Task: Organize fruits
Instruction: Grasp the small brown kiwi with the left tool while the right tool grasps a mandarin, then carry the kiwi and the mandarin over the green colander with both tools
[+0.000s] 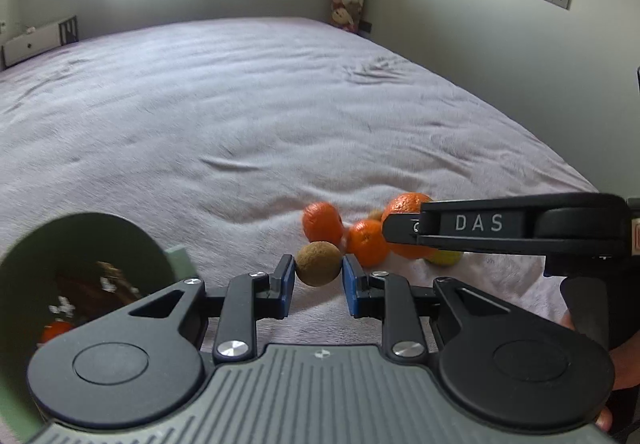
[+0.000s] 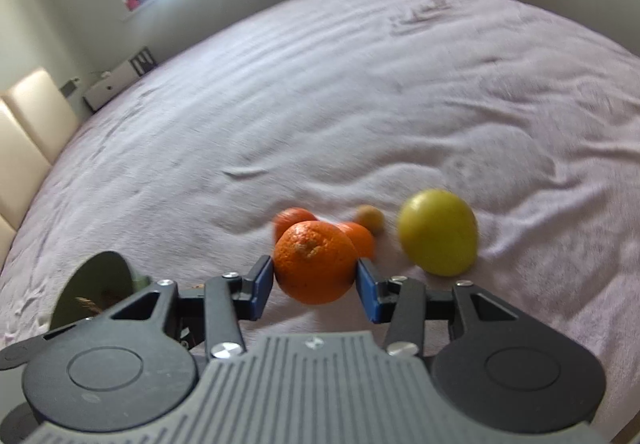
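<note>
In the left wrist view my left gripper [image 1: 318,276] is shut on a small round brown fruit [image 1: 319,262], held just above the bed. My right gripper [image 1: 394,232] reaches in from the right, shut on a large orange [image 1: 406,205]. The right wrist view shows that gripper [image 2: 316,276] with its blue pads pressed on both sides of the large orange [image 2: 314,260]. Two smaller oranges [image 1: 322,222] [image 1: 366,246] and a yellow-green fruit [image 1: 444,258] lie on the bed behind. The yellow-green fruit [image 2: 438,232] and another small brown fruit [image 2: 370,217] lie right of the held orange.
A dark green bowl [image 1: 24,264] stands at the near left on the bed, with an orange [image 1: 56,330] inside; its rim [image 2: 100,258] also shows left of my right gripper. The wrinkled lilac bedspread [image 1: 260,103] stretches far back. A padded headboard [image 2: 28,131] lines the left.
</note>
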Motion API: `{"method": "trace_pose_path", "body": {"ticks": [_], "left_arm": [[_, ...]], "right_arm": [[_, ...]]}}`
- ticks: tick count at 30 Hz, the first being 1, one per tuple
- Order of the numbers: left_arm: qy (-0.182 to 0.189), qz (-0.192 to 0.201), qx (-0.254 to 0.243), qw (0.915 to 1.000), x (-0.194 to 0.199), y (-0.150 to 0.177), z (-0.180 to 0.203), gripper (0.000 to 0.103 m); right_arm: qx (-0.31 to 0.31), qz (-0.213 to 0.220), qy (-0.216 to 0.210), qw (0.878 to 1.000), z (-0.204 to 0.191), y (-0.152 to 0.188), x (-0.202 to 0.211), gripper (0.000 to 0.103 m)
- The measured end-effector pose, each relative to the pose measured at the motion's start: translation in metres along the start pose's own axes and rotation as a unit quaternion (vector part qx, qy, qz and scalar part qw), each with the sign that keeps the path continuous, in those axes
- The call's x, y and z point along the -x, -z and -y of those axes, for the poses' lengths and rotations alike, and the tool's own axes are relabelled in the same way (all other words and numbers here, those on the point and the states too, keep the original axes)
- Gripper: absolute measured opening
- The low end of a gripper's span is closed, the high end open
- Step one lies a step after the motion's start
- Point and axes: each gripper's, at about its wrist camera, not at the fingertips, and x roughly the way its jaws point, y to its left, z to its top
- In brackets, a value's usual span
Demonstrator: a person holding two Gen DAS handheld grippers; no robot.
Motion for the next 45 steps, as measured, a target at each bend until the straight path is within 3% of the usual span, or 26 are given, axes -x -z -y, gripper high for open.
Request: {"method": "trace_pose_path", "body": {"ticks": [11, 20, 32, 45], "left_arm": [[-0.047, 0.017, 0.051, 0.9974, 0.058, -0.003, -0.041, 0.028], [-0.103, 0.016, 0.094, 0.9901, 0.087, -0.003, -0.086, 0.028], [-0.168, -0.024, 0.097, 0.9808, 0.090, 0.008, -0.129, 0.028], [-0.186, -0.041, 0.142, 0.9714, 0.083, 0.023, -0.173, 0.028]], "right_arm": [[0.072, 0.029, -0.061, 0.995, -0.053, 0.002, 0.033, 0.043], [0.166, 0.031, -0.103, 0.980, -0.110, 0.016, 0.043, 0.043], [0.268, 0.002, -0.143, 0.953, -0.166, 0.047, 0.030, 0.043], [0.309, -0.039, -0.168, 0.935, -0.198, 0.069, -0.005, 0.043]]}}
